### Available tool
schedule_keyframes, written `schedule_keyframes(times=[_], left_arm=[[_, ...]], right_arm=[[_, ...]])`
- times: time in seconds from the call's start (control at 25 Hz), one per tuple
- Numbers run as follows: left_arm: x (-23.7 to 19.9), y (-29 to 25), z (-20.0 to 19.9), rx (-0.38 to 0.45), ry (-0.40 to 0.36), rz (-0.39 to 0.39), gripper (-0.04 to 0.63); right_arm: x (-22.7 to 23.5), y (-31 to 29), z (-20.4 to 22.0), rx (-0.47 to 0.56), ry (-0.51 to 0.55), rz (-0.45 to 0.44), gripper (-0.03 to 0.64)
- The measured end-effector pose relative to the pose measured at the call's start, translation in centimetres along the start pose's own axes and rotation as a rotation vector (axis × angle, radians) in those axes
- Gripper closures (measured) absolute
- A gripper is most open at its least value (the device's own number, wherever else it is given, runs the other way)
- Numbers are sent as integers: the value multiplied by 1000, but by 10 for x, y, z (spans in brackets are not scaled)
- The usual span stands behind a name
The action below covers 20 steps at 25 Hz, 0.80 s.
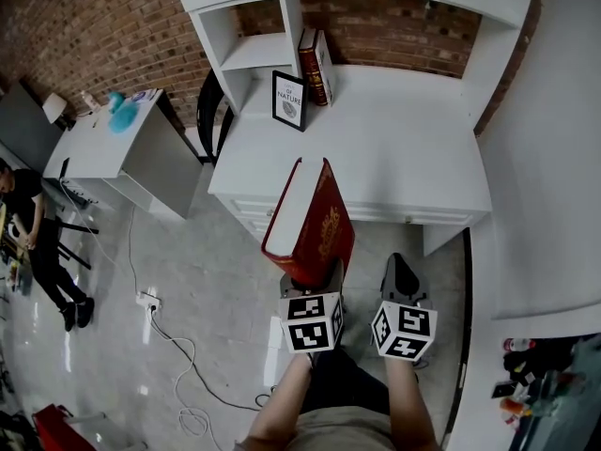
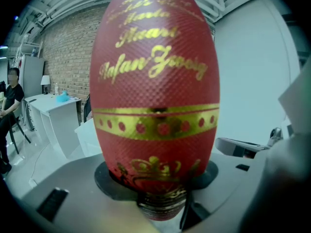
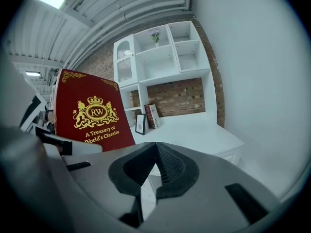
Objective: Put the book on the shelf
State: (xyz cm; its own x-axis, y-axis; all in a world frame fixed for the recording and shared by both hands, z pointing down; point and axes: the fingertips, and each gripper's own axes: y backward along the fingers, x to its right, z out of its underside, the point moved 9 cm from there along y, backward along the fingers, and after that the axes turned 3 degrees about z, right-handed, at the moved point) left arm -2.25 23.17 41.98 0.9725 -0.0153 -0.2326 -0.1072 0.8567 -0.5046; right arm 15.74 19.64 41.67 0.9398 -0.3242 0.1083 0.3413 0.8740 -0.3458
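The left claw (image 2: 158,198) clamps the red book (image 2: 155,81) at its lower end; only the right gripper view shows the cover title legibly and the right claw (image 3: 154,147) closed, empty.

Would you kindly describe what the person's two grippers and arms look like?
The left gripper and right gripper are dark grey, each carrying a white cube printed with black square markers. The right one's pads are black and ribbed. Both forearms are bare; no cables show.
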Motion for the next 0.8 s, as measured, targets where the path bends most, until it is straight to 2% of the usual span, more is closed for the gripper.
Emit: schedule_keyframes(times=[0.8], left_arm=[[-59, -91, -84, 12, -18, 38, 349]], right_arm=[[-23, -117, -51, 15, 5, 33, 601]])
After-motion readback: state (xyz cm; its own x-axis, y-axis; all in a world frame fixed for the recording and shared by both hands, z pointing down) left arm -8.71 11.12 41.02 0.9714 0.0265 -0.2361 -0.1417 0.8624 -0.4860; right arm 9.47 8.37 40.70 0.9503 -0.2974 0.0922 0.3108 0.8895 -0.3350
